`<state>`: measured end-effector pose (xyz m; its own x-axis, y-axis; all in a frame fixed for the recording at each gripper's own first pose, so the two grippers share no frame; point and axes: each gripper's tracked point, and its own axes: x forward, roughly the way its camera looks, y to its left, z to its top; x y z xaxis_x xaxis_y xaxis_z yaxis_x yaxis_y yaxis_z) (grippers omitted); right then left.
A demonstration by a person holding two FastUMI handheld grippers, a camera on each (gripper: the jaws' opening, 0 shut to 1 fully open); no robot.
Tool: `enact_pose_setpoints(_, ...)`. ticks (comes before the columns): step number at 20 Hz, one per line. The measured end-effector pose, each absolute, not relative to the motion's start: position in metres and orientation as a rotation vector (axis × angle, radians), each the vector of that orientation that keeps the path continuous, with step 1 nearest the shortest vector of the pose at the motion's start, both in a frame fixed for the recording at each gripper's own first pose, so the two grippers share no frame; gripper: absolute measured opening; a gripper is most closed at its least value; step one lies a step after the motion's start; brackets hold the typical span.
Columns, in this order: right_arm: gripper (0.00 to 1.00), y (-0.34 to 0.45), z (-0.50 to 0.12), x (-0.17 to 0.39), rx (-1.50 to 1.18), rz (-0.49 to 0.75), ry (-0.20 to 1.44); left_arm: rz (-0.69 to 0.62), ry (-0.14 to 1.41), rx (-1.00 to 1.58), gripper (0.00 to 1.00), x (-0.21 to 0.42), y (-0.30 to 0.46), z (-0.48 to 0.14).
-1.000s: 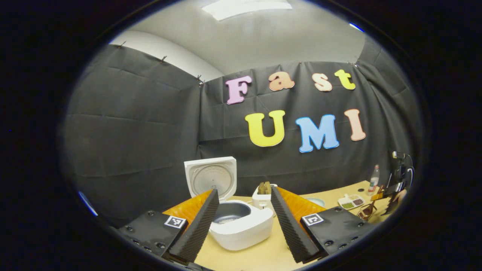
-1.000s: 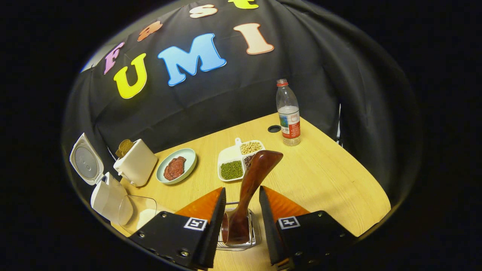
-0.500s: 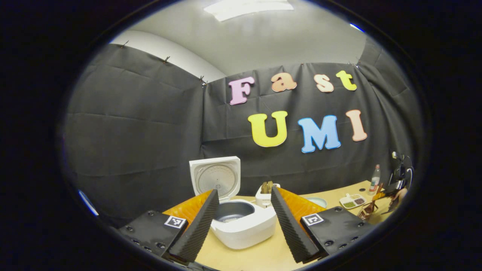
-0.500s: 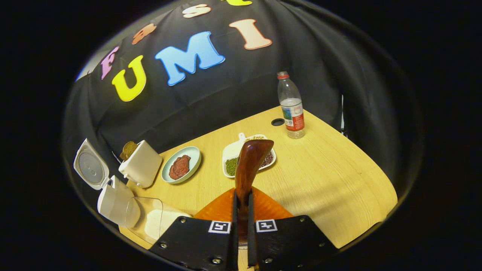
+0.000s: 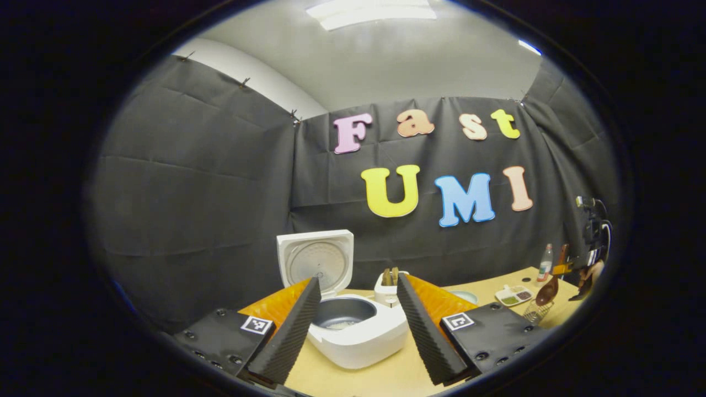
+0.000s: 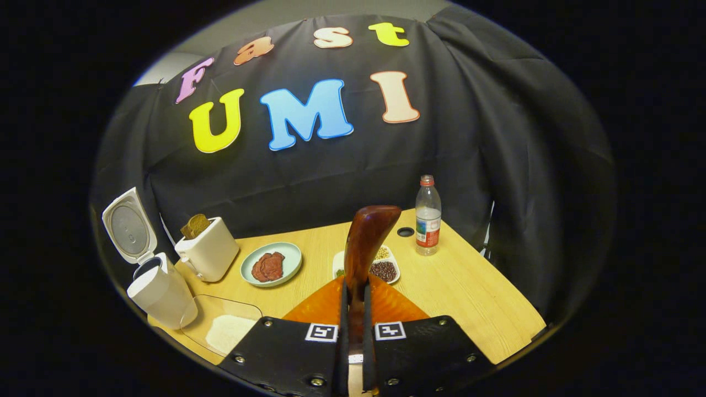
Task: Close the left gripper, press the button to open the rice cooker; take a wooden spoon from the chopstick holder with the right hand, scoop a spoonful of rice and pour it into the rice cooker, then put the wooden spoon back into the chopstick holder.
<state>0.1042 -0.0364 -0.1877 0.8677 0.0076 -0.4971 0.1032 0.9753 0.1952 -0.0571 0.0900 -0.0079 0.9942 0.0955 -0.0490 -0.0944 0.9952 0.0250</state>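
The white rice cooker [image 5: 358,336] stands with its lid [image 5: 315,262] raised, and a little rice lies in the grey pot. My left gripper [image 5: 357,280] is open just in front of it, holding nothing. My right gripper [image 6: 354,289] is shut on the handle of the dark wooden spoon [image 6: 365,242], which sticks up between the fingers. In the left gripper view the spoon [image 5: 547,292] hangs from that gripper above the wire chopstick holder [image 5: 530,312]. A clear tray of white rice [image 6: 227,331] lies beside the rice cooker [image 6: 161,295].
A white toaster [image 6: 210,255] holding bread, a green plate of meat [image 6: 272,264], a divided dish of beans [image 6: 381,269] and a water bottle [image 6: 427,216] stand on the wooden table [image 6: 469,298]. A cable hole [image 6: 405,232] sits near the bottle.
The right gripper closed on the spoon handle and lifted the spoon up out of the wire holder. The left gripper has barely moved and stays open.
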Motion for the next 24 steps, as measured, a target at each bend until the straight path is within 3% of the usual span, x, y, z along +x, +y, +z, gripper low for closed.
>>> enact_pose_setpoints(1, 0.1, -0.031, -0.18, 0.103, 0.229, -0.052, 0.504, 0.088, 0.046, 0.024, 1.0, -0.056, 0.093, -0.008)
enact_pose_setpoints(4, 0.1, -0.008, -0.158, 0.099, 0.273, -0.039, 0.472, 0.061, 0.042, 0.021, 0.96, -0.053, 0.103, -0.011)
enact_pose_setpoints(5, 0.1, 0.001, -0.153, 0.097, 0.283, -0.032, 0.465, 0.054, 0.042, 0.019, 0.91, -0.051, 0.107, -0.012)
enact_pose_setpoints(6, 0.1, 0.011, -0.149, 0.097, 0.286, -0.024, 0.459, 0.05, 0.042, 0.019, 1.0, -0.05, 0.112, -0.013)
enact_pose_setpoints(10, 0.1, 0.051, -0.138, 0.09, 0.319, 0.003, 0.435, 0.051, 0.049, 0.014, 1.0, -0.049, 0.141, -0.021)
enact_pose_setpoints(11, 0.1, 0.061, -0.136, 0.088, 0.329, 0.013, 0.434, 0.053, 0.054, 0.01, 0.96, -0.048, 0.149, -0.025)
enact_pose_setpoints(12, 0.1, 0.071, -0.138, 0.088, 0.329, 0.019, 0.434, 0.056, 0.058, 0.005, 1.0, -0.047, 0.157, -0.026)
enact_pose_setpoints(13, 0.1, 0.081, -0.143, 0.087, 0.322, 0.025, 0.441, 0.06, 0.061, 0.002, 0.96, -0.049, 0.166, -0.029)
enact_pose_setpoints(14, 0.1, 0.09, -0.148, 0.085, 0.314, 0.032, 0.45, 0.063, 0.065, 0.0, 1.0, -0.048, 0.174, -0.031)
enact_pose_setpoints(16, 0.1, 0.107, -0.159, 0.083, 0.299, 0.04, 0.47, 0.071, 0.071, 0.001, 0.96, -0.048, 0.19, -0.035)
enact_pose_setpoints(24, 0.1, 0.174, -0.217, 0.073, 0.27, 0.088, 0.575, 0.102, 0.113, 0.019, 0.96, -0.049, 0.239, -0.057)
